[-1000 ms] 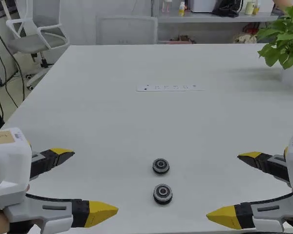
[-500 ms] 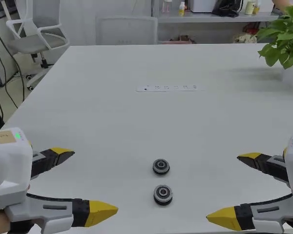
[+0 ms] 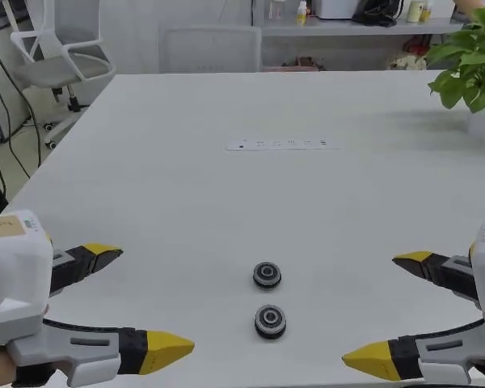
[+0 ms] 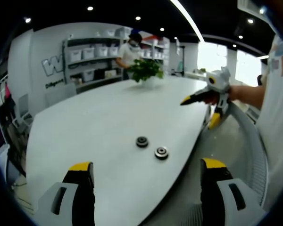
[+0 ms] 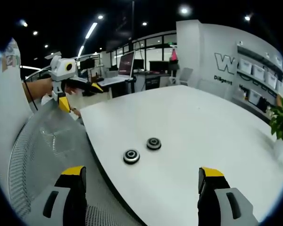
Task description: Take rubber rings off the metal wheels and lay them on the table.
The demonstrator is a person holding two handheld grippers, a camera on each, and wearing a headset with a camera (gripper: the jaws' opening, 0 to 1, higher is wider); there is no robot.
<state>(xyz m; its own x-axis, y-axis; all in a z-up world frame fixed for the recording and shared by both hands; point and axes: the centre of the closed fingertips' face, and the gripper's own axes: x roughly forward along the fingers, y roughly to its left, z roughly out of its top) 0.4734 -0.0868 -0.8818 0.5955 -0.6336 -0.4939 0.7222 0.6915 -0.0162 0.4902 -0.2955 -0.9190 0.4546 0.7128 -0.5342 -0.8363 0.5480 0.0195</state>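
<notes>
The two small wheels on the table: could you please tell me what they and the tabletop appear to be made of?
The near wheel and far wheel: dull black outer ring, likely rubber, around a paler, slightly shiny hub, probably metal. The table: pale grey matte top with faint streaks, perhaps laminate.

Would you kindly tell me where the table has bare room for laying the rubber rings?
Bare table lies between the far wheel and the power strip, and beside the near wheel toward the left gripper and right gripper. The far right corner is crowded by the plant.
</notes>
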